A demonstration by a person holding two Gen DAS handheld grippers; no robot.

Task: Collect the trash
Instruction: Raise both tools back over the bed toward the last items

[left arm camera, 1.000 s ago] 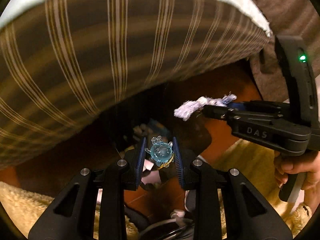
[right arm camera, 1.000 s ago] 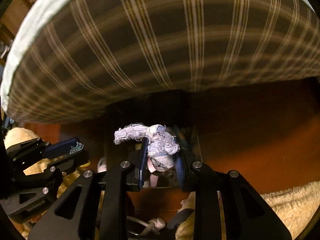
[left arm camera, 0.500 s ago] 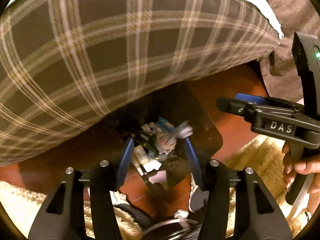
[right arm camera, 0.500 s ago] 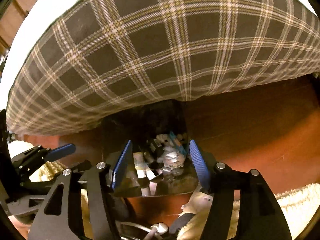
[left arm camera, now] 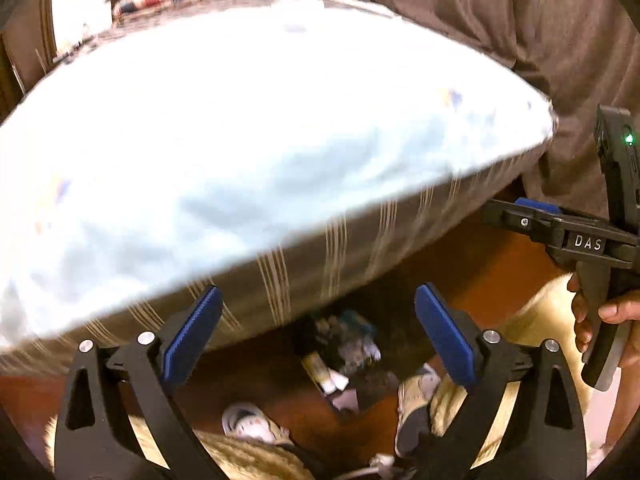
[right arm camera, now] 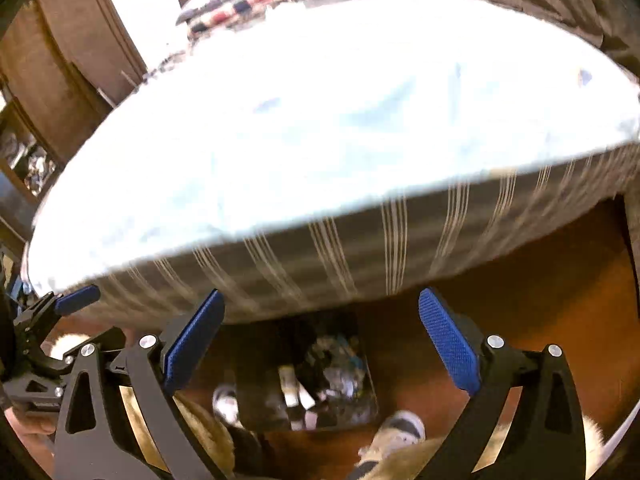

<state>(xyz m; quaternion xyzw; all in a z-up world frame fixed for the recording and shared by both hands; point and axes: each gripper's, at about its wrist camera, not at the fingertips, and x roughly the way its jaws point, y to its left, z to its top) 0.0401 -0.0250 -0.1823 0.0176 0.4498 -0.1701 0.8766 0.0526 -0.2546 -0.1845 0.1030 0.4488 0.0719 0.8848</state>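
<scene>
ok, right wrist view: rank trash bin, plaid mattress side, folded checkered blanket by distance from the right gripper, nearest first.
Measured from the right gripper, open and empty:
1. Trash bin: on the floor directly below, between the fingers.
2. Plaid mattress side: just ahead, above the bin.
3. Folded checkered blanket: far side of the bed, top left.

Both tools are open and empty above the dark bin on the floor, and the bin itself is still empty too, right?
Not quite. The left tool and right tool are open and empty, their jaws having just opened, but the bin is not empty: the right wrist view shows mixed trash in it.
</scene>
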